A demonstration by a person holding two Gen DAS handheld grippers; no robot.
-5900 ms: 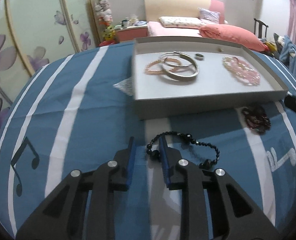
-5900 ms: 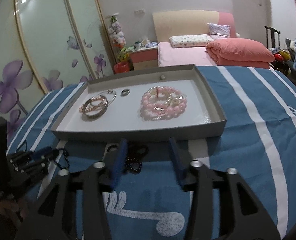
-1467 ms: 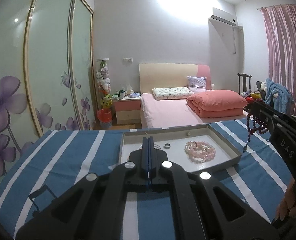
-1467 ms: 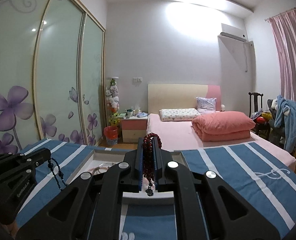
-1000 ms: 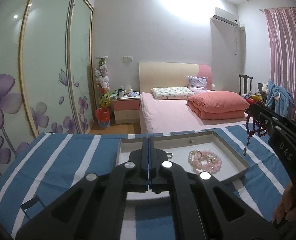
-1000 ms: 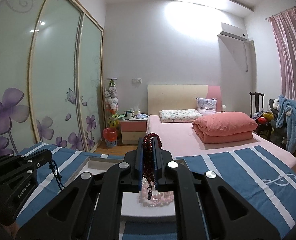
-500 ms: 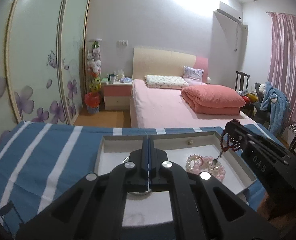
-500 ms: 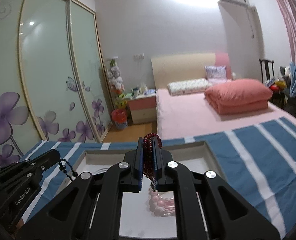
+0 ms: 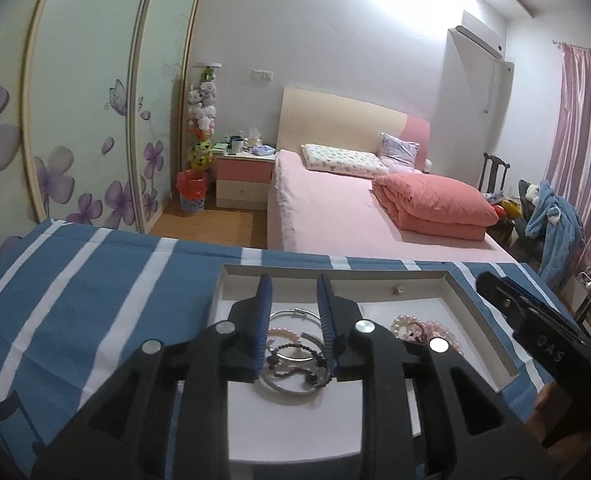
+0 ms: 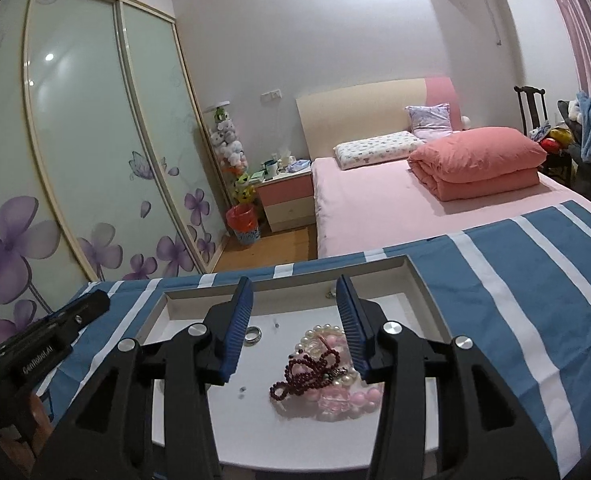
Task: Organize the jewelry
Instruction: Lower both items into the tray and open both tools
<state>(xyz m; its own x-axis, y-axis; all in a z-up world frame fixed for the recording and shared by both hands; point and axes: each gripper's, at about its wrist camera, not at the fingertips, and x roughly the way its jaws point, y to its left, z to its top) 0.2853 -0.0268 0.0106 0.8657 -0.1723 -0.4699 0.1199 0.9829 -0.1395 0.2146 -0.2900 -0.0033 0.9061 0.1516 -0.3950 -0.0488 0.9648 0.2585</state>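
Striped blue cloth (image 9: 95,304) bears the tray (image 9: 479,316); a pink bed (image 10: 395,208) lies beyond. Left gripper (image 9: 293,312) and right gripper (image 10: 293,312), jaws opening, empty, above the tray.

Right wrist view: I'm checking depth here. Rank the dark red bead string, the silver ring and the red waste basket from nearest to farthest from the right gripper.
1. Dark red bead string, lying between the opening fingers on the pink beads.
2. Silver ring, just left, in the tray.
3. Red waste basket, on the floor beyond the table.
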